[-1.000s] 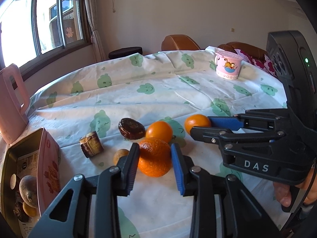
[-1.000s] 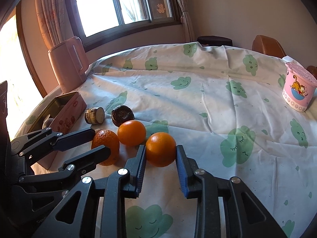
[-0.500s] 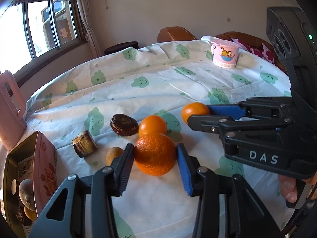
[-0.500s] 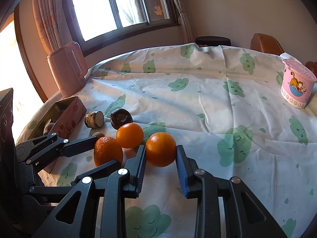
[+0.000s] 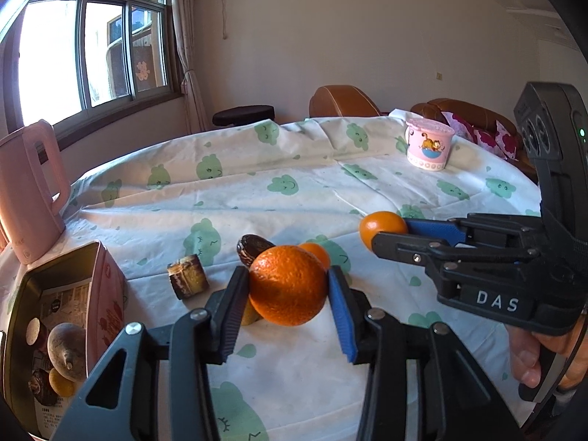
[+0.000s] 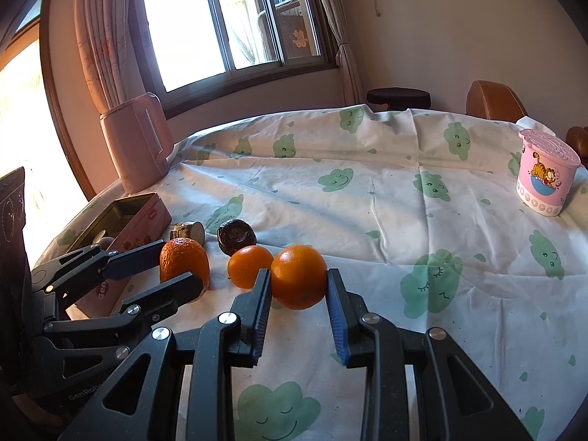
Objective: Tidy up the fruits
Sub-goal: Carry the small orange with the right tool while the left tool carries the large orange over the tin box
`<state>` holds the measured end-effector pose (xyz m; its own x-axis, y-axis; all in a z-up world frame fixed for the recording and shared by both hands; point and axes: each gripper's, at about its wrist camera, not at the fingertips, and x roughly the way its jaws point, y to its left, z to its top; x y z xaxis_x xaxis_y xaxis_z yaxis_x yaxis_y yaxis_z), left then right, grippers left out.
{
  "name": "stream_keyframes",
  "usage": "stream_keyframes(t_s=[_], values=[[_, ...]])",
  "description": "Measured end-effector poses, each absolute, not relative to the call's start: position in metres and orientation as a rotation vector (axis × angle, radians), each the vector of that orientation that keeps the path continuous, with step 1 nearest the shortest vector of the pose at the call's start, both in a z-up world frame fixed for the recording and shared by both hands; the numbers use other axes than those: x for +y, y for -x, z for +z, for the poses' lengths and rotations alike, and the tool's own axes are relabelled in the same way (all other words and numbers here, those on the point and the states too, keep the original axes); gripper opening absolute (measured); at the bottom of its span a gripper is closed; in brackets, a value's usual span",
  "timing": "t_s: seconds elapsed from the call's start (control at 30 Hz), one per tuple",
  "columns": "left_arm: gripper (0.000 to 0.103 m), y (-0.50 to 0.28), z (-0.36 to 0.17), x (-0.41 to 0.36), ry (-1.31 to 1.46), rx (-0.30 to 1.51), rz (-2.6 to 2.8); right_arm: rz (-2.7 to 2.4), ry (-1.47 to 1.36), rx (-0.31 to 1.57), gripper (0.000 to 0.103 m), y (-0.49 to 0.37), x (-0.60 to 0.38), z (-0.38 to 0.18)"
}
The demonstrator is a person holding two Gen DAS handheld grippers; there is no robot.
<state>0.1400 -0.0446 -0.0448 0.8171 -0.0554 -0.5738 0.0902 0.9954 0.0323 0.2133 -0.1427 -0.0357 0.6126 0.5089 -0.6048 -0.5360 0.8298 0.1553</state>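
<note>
My left gripper is shut on a large rough-skinned orange, with both pads against its sides, low over the cloth. From the right wrist view that same orange sits in the left gripper at the left. My right gripper is shut on a smooth orange resting on the cloth. That smooth orange and the right gripper also show in the left wrist view. A third, smaller orange lies loose between the two.
A dark brown round fruit, a stubby brown piece and a small yellowish fruit lie by the oranges. An open tin box holding several fruits stands at the left. Behind it is a pink kettle, and far right a pink cup.
The left gripper has closed in around the large orange, which now sits deeper between the pads, and its view has tipped upward. The right gripper keeps still on its orange.
</note>
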Motion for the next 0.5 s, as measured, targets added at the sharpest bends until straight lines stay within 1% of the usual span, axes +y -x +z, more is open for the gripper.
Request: stream_keyframes(t_s=[0.5], values=[[0.045,-0.129,-0.038,-0.033,-0.006,0.534,-0.053,0.594,0.075,0.603,0.031,-0.2,-0.142,-0.028]])
